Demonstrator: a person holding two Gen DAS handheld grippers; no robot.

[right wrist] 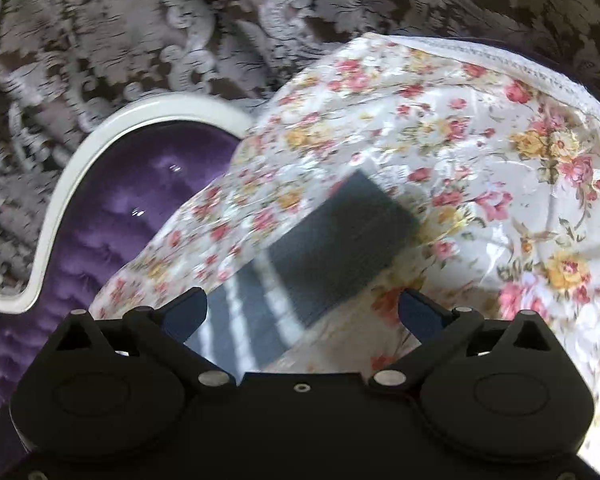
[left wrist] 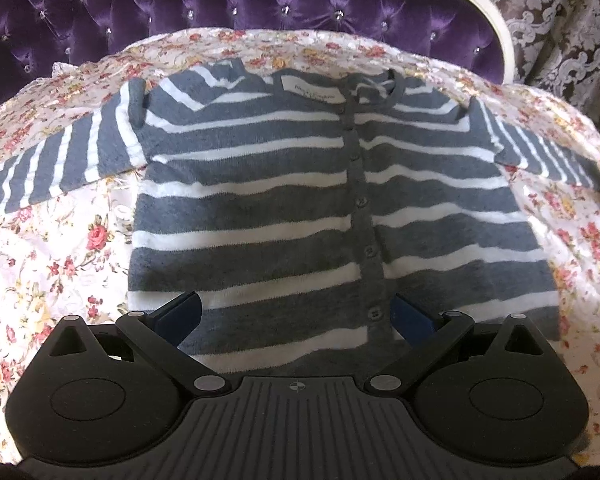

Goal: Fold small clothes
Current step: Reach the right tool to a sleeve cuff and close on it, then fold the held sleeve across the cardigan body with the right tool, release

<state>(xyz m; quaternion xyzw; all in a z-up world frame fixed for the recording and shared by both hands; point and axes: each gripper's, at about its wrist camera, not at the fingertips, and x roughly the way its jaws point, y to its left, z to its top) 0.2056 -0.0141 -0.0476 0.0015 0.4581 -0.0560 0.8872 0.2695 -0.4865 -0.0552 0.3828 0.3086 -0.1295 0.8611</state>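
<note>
A grey and white striped cardigan (left wrist: 260, 184) lies flat, front up and buttoned, on a floral bedspread (left wrist: 52, 264). Both sleeves are spread out to the sides. My left gripper (left wrist: 298, 312) is open and hovers over the cardigan's bottom hem, near the button placket. In the right wrist view, the end of one sleeve (right wrist: 324, 248) lies on the bedspread (right wrist: 480, 168). My right gripper (right wrist: 300, 312) is open and empty just above the sleeve cuff. The view is blurred.
A purple tufted headboard (left wrist: 228, 8) with a white frame (left wrist: 488, 4) stands behind the bed; it also shows in the right wrist view (right wrist: 112, 216). Brown and silver damask wallpaper (right wrist: 180, 20) is behind it. The bedspread's edge (right wrist: 540, 68) drops off at the far right.
</note>
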